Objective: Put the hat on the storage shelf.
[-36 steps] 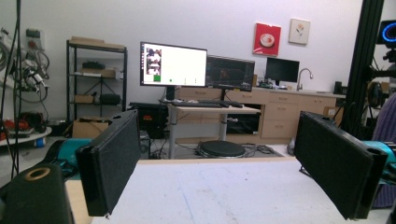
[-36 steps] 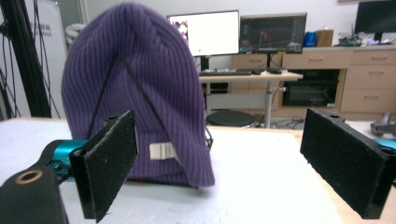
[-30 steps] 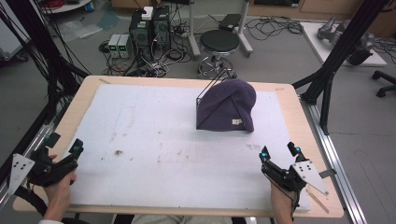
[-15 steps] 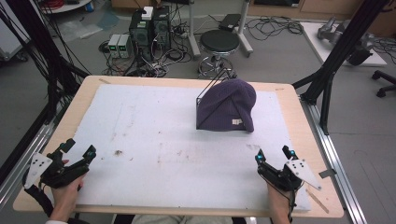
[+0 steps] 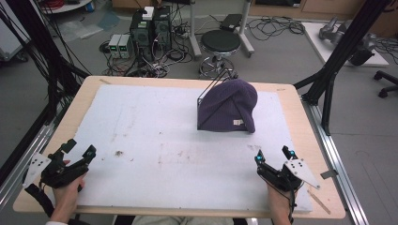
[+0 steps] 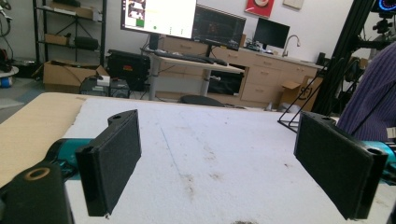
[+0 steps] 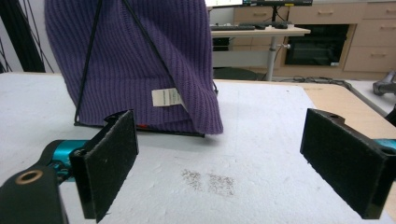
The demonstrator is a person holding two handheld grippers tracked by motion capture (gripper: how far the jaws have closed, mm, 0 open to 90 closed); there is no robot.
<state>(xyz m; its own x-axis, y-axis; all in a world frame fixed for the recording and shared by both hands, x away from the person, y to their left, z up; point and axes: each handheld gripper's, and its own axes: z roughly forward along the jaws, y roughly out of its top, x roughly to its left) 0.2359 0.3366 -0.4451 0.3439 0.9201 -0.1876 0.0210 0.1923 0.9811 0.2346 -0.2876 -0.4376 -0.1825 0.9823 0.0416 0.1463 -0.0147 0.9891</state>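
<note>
Plainly, the purple knit hat (image 5: 230, 107) sits draped over a black wire stand (image 5: 210, 89) toward the far right of the white-covered surface (image 5: 150, 140), and it lies far and a little to the left of the right hand-held gripper (image 5: 272, 155). That gripper is the nearer of the two by a clear margin; the left hand-held gripper (image 5: 79, 149) rests at the near left edge, well apart from the hat, which lies far and well to its right. In the right gripper view the hat (image 7: 135, 65) stands straight ahead beyond the jaws, its small white label (image 7: 166, 97) facing them and its hem hanging down to the stand's base. The hat rises upright on the stand, taller than it is wide. Both hand-held grippers have their jaws spread wide with nothing between them, each held low over the near edge and pointing toward the far side.
</note>
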